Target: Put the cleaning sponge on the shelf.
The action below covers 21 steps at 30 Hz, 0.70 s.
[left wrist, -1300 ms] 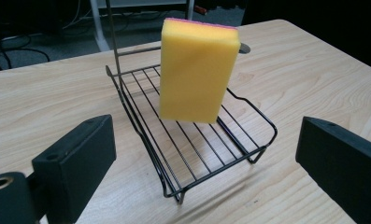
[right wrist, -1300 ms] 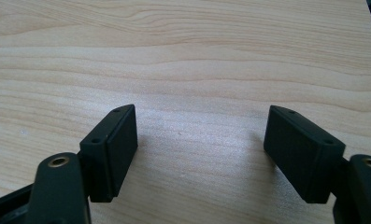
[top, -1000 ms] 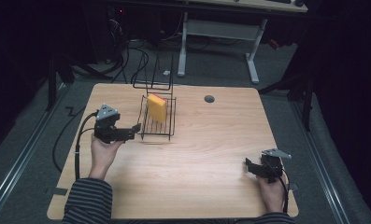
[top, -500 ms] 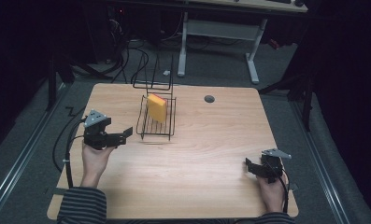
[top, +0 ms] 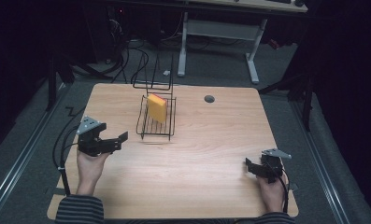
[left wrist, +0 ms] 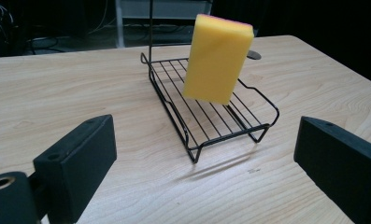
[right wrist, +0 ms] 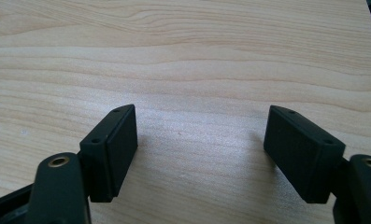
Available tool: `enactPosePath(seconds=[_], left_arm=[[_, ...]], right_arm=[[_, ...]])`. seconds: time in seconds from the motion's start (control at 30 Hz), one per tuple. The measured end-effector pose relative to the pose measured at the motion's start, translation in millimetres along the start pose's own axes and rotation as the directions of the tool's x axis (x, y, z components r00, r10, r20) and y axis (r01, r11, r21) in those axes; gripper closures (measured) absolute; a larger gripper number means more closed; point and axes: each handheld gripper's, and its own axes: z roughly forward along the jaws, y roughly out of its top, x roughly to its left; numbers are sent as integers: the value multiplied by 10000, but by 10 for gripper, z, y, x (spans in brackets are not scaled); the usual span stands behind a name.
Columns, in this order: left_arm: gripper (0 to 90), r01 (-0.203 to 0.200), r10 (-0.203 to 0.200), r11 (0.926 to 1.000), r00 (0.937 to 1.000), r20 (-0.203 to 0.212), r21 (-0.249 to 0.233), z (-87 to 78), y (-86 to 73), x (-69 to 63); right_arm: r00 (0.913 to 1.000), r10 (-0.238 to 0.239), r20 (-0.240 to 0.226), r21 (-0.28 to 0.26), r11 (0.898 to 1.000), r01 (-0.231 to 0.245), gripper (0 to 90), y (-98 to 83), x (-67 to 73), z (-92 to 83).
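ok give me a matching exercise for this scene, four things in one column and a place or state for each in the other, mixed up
Things:
1. sponge
2. wire rack
3. left gripper
4. right gripper

Places or states:
A. black, sits on the table toward its far side
B. open and empty, near the table's front right corner
C. yellow, stands upright and tilted in the rack
D. open and empty, pointed toward the rack from its left

Pairs: 1-C, 2-A, 3-D, 4-B
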Motion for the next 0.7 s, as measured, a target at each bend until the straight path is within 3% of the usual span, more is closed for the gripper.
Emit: enactPosePath(seconds=[0.4,0.7], left_arm=[[75,118,-118,9999,9999,-84,68,-28,-105,18],[97,133,-137,9995,9998,109,295,-29,-197,32]], right_arm=[[10000,3,4,0,10000,-3,262,0,0,0],[10000,19,3,3,10000,-19,262,0,1,0]])
